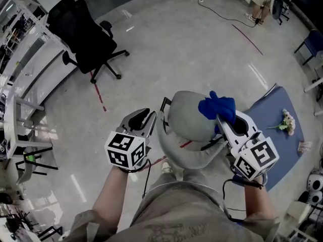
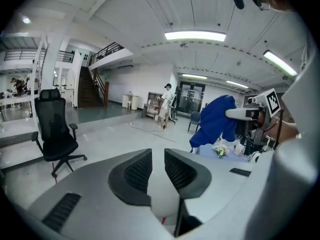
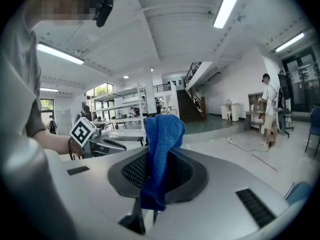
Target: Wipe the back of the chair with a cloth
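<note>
A grey rounded chair [image 1: 185, 125] stands right below me, between my two grippers. My right gripper [image 1: 222, 119] is held over the chair's right side and is shut on a blue cloth [image 1: 217, 107]. In the right gripper view the cloth [image 3: 162, 134] hangs bunched from between the jaws. The left gripper view also shows this cloth [image 2: 215, 120], raised at the right. My left gripper [image 1: 144, 119] hovers at the chair's left side. Its jaws stand a narrow gap apart with nothing between them [image 2: 158, 159], so it is open.
A black office chair [image 1: 83, 39] on castors stands on the grey floor at the upper left, beside white desks [image 1: 25, 74]. A blue mat [image 1: 277, 110] with a small bunch of flowers [image 1: 287, 121] lies at the right. A person [image 2: 166, 104] stands far off by shelving.
</note>
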{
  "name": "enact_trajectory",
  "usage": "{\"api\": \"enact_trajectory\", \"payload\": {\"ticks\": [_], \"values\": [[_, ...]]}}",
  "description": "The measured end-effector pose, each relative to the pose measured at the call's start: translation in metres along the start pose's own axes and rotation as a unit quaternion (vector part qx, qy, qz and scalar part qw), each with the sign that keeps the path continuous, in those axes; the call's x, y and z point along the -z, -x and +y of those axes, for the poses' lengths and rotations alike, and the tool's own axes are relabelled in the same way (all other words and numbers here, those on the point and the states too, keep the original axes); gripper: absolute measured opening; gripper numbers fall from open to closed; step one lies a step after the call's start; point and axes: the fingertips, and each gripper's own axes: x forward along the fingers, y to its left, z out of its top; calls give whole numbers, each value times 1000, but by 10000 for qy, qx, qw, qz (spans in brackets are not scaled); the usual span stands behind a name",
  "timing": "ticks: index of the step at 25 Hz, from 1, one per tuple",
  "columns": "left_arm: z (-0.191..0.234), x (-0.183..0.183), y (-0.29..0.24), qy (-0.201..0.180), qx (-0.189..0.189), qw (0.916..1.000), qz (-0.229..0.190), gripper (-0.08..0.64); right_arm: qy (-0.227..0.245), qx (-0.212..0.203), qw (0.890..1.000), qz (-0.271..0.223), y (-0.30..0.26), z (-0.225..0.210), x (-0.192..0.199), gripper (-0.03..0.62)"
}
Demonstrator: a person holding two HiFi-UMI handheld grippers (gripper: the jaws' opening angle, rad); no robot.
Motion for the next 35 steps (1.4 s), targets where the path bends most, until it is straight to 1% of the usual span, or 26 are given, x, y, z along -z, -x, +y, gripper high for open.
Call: {"api": "enact_trajectory", "payload": {"ticks": [3, 7, 11, 15, 20, 24, 30, 35], "values": [[-3, -25, 19, -202, -53, 9992, -335, 81, 510, 97, 9983, -252, 7, 12, -23, 77], [-10, -59, 43, -498, -117, 9955, -802, 74, 911, 174, 9943, -535, 16, 25, -48, 77], [-18, -90, 71, -964, -229, 9872, -1247, 71, 1033, 250, 9906, -858, 26, 36, -72, 77], [-28, -111, 87, -1418, -289, 9783, -1486, 71, 1065, 261, 9875, -1134, 36, 45, -94, 77], [-42, -123, 101, -1515, -241, 9725, -1753, 69, 1138, 260, 9824, -1455, 47, 56, -115, 77], [-46, -126, 106, -1618, -267, 9673, -1936, 63, 1203, 266, 9788, -1635, 52, 63, -122, 77], [-52, -134, 115, -1571, -279, 9642, -2120, 51, 1236, 273, 9781, -1654, 53, 66, -125, 77], [-58, -136, 114, -1634, -334, 9629, -2120, 49, 1263, 238, 9787, -1601, 52, 64, -123, 77]]}}
